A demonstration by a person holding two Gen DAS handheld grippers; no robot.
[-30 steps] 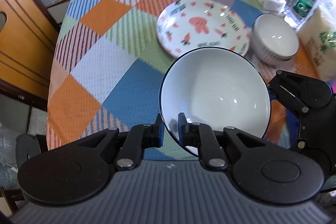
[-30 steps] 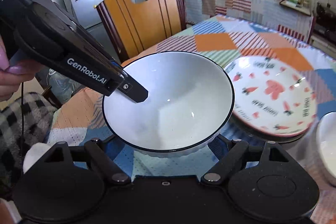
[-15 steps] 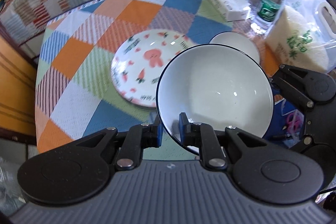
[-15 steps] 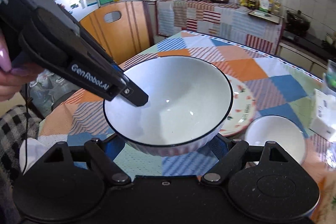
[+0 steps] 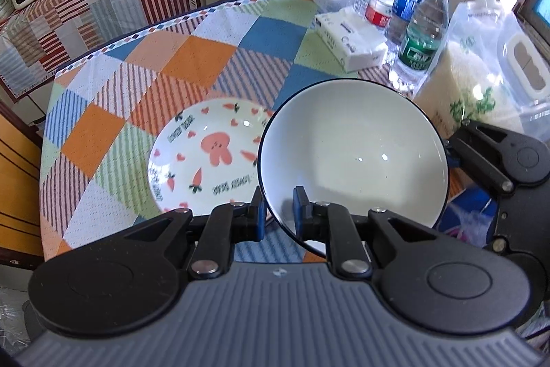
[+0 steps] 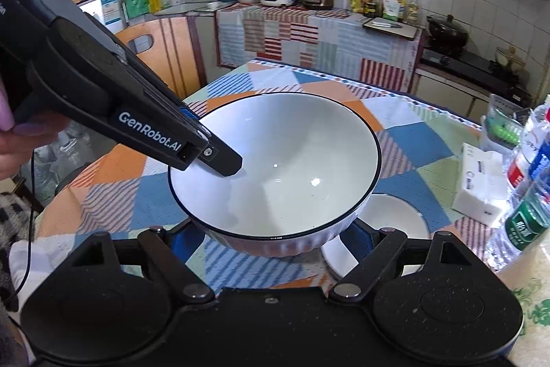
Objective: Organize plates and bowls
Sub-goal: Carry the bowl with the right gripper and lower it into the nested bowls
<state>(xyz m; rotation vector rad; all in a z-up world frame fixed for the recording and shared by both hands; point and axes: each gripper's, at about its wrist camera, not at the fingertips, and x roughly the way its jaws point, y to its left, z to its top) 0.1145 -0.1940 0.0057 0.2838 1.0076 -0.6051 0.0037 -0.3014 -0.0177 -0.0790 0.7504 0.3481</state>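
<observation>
**Big bowl held over the small bowl**

The left gripper (image 5: pixel 278 212) pinches the rim of the big white bowl (image 5: pixel 354 157), one finger inside, one outside. The right gripper (image 6: pixel 271 236) cradles the same bowl's ribbed wall between its spread fingers. The bowl hangs above the checked tablecloth (image 5: pixel 144 85), partly over the small bowl (image 6: pixel 395 215) near the table's bottle-side edge. The carrot-print plate (image 5: pixel 206 157) lies just beside it.
</observation>
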